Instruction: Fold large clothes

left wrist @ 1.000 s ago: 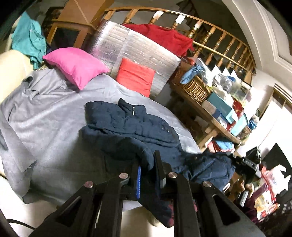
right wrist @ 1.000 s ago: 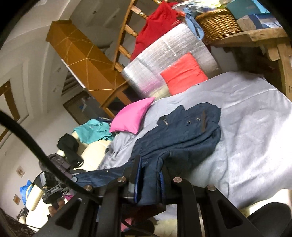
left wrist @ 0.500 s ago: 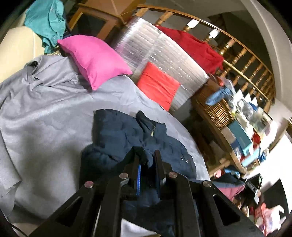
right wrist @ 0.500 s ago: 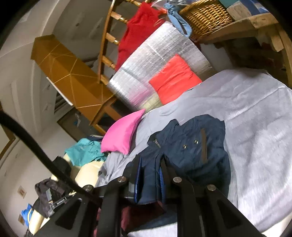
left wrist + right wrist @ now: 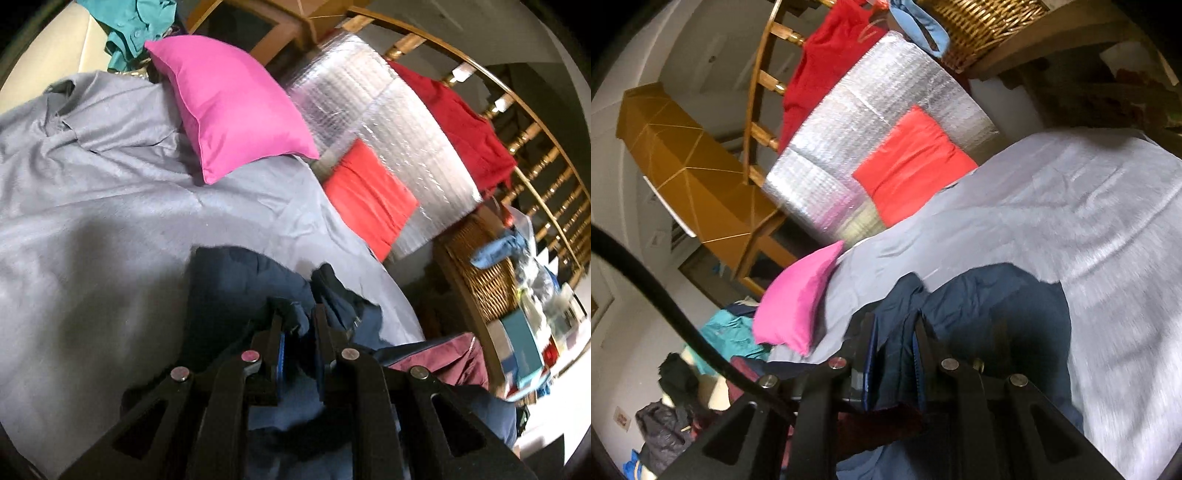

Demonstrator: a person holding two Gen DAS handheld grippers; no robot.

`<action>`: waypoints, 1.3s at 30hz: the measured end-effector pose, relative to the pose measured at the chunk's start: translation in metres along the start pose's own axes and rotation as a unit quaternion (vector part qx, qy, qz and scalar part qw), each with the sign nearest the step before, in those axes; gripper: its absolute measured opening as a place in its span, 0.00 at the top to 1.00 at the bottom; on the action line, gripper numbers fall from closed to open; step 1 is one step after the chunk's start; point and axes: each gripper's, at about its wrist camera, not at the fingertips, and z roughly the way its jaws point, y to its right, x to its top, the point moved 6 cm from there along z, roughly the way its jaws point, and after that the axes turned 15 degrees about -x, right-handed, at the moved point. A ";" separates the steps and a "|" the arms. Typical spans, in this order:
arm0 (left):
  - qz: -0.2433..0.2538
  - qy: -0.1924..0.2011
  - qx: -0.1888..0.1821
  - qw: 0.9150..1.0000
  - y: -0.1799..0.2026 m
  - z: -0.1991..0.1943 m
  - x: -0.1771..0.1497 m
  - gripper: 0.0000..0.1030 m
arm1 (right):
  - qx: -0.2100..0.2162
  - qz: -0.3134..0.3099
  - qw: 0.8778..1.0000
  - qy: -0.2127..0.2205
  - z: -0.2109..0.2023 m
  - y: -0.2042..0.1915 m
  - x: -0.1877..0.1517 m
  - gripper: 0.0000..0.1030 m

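Left wrist view shows my left tongs [image 5: 298,325] clenched on a bunched fold of the navy jacket [image 5: 236,280], which lies on the grey bedsheet [image 5: 110,206] near the bed's front edge. From the right wrist camera, my right tongs [image 5: 897,332] grip another thick pinch of the same jacket [image 5: 997,306], so I hold it at two points. I judge the jacket soft, puffy and fairly bulky: quilted padding that springs back and a smooth shell that may slip, so I want deep bites at hems or seams rather than loose panels. Its maroon lining [image 5: 439,362] shows underneath. Behind sit a satiny pink pillow [image 5: 236,110], a red cushion [image 5: 369,199] and a crinkly silver foil mat [image 5: 399,122].
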 end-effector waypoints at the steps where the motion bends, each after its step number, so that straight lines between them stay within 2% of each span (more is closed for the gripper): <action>1: -0.004 0.004 0.003 1.000 -0.003 0.012 0.006 0.87 | -0.005 0.003 1.000 0.000 0.007 0.001 0.003 0.82; 6: -0.009 0.018 0.009 1.000 -0.009 0.050 0.025 0.87 | -0.028 0.019 0.999 0.006 0.045 0.011 0.030 0.82; 14: 0.010 0.013 0.035 0.999 -0.013 0.089 0.050 0.86 | -0.048 0.031 0.998 -0.002 0.095 0.015 0.053 0.82; 18: 0.003 -0.003 0.044 0.999 -0.028 0.106 0.055 0.79 | -0.066 0.039 0.997 -0.026 0.123 0.021 0.056 0.82; 20: 0.001 -0.010 0.045 0.999 -0.032 0.109 0.056 0.69 | -0.073 0.054 0.995 -0.049 0.135 0.030 0.054 0.74; 21: 0.002 0.002 0.043 0.999 -0.032 0.105 0.060 0.56 | -0.072 0.069 0.993 -0.062 0.140 0.035 0.054 0.70; 22: 0.002 0.017 0.041 0.999 -0.030 0.100 0.064 0.37 | -0.070 0.087 0.991 -0.067 0.143 0.039 0.055 0.56; 23: 0.001 0.037 0.035 0.999 -0.028 0.091 0.068 0.29 | -0.069 0.103 0.991 -0.058 0.141 0.045 0.058 0.36; 24: 0.002 0.065 0.020 0.998 -0.023 0.080 0.074 0.23 | -0.068 0.117 0.990 -0.045 0.136 0.050 0.062 0.28; 25: 0.005 0.090 0.005 0.996 -0.017 0.068 0.079 0.21 | -0.062 0.132 0.989 -0.027 0.128 0.054 0.066 0.20; 27: 0.018 0.103 0.003 0.995 -0.008 0.055 0.083 0.17 | -0.044 0.148 0.988 -0.003 0.111 0.058 0.074 0.20; 29: 0.024 0.090 0.033 0.995 -0.008 0.051 0.081 0.16 | -0.042 0.130 0.991 -0.013 0.103 0.052 0.076 0.20; 32: 0.018 0.036 0.085 0.996 -0.017 0.058 0.067 0.16 | -0.030 0.090 0.995 -0.031 0.094 0.030 0.065 0.20; 34: 0.007 -0.012 0.121 0.993 -0.027 0.064 0.053 0.16 | -0.027 0.053 0.997 -0.055 0.095 0.009 0.051 0.20; 36: 0.004 -0.047 0.160 0.986 -0.037 0.064 0.039 0.16 | -0.026 0.020 0.997 -0.072 0.098 -0.011 0.036 0.20; 39: 0.016 -0.065 0.192 0.979 -0.043 0.062 0.029 0.16 | -0.021 -0.040 0.993 -0.108 0.109 -0.053 0.006 0.26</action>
